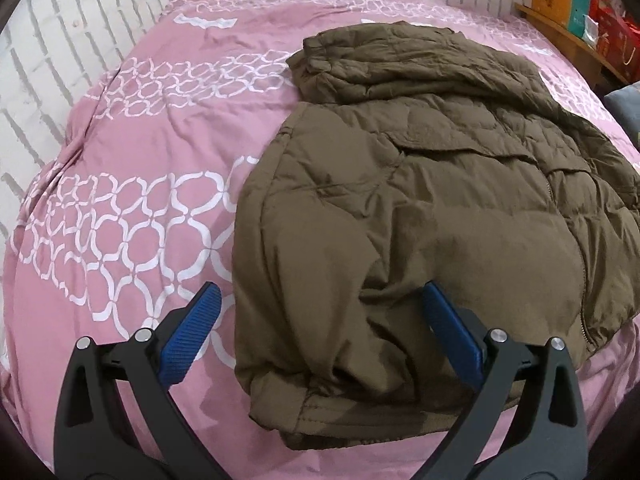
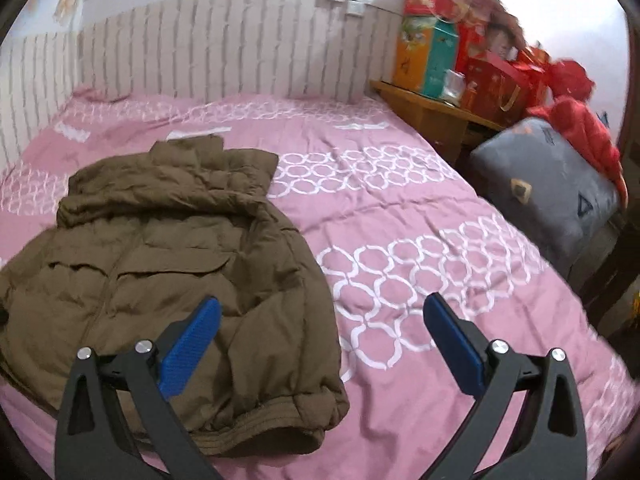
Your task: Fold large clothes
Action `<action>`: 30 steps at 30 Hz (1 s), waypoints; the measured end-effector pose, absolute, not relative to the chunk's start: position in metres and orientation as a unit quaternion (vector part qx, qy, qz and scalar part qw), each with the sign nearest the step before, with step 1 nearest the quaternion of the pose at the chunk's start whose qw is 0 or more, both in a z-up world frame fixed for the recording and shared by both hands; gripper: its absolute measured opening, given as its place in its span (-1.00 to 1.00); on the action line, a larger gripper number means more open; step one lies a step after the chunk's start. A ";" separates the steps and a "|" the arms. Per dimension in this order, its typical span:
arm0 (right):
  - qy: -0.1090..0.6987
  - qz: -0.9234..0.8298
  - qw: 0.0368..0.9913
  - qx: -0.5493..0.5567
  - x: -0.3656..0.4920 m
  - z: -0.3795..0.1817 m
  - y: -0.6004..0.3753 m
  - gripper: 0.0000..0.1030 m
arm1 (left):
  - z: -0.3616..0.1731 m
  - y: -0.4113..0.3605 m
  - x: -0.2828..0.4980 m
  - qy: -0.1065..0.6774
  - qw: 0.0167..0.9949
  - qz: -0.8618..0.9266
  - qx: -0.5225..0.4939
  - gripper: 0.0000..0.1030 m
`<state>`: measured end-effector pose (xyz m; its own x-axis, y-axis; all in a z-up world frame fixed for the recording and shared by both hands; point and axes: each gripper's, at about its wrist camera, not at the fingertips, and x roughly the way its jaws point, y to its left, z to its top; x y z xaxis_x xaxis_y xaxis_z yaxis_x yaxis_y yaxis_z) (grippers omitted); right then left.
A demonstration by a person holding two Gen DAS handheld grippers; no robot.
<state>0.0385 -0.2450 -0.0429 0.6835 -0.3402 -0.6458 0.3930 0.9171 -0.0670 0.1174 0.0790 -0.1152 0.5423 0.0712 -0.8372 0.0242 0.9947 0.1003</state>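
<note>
Right wrist: gift boxes (image 2: pixel 460 52) beside bed (image 2: pixel 400 200).

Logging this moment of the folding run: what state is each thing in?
Jacket: lying on the bed, front up, zipped, sleeves folded in, puffy and creased.
Left gripper: open, empty, over the jacket's hem.
Right gripper: open, empty, over the jacket's edge.
Bedcover: spread out, wrinkled.
Boxes: stacked on the bedside table.
</note>
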 end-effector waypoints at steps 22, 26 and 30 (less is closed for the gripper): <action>0.426 -0.122 0.887 0.130 0.055 -0.091 -0.258 0.96 | -0.133 0.072 0.105 0.513 0.858 0.008 0.036 0.93; 0.448 -0.120 0.877 0.128 0.062 -0.098 -0.261 0.96 | -0.135 0.073 0.106 0.515 0.856 0.007 0.039 0.94; 0.462 -0.139 0.867 0.124 0.069 -0.109 -0.271 0.96 | -0.135 0.069 0.107 0.510 0.859 0.008 0.049 0.94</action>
